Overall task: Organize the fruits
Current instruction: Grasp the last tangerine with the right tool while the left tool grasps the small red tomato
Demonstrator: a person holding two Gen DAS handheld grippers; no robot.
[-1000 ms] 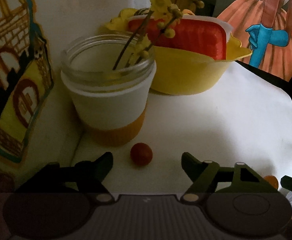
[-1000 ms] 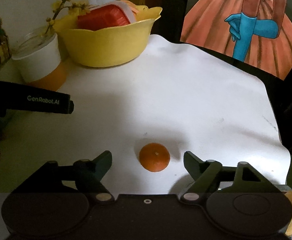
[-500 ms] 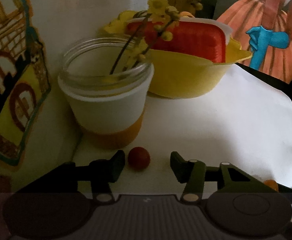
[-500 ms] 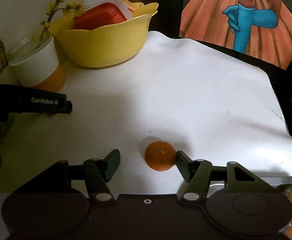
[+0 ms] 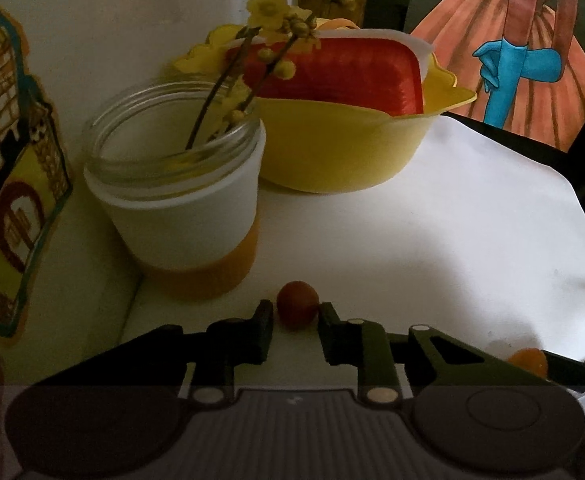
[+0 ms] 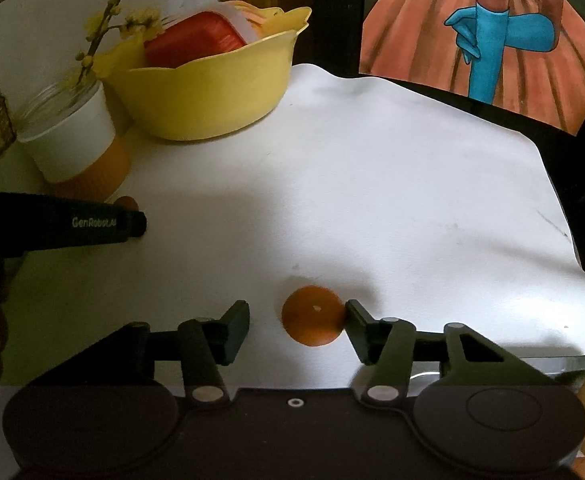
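Left gripper (image 5: 295, 314) level, fingers flanking red fruit (image 5: 297, 302), right gripper (image 6: 297, 322) beside orange (image 6: 312, 315)

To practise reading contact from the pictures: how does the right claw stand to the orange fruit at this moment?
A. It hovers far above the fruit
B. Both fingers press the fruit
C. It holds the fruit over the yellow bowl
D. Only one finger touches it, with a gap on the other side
D. In the right wrist view, the right claw has one finger against the orange fruit and its other finger stands clear, leaving white cloth visible between them.
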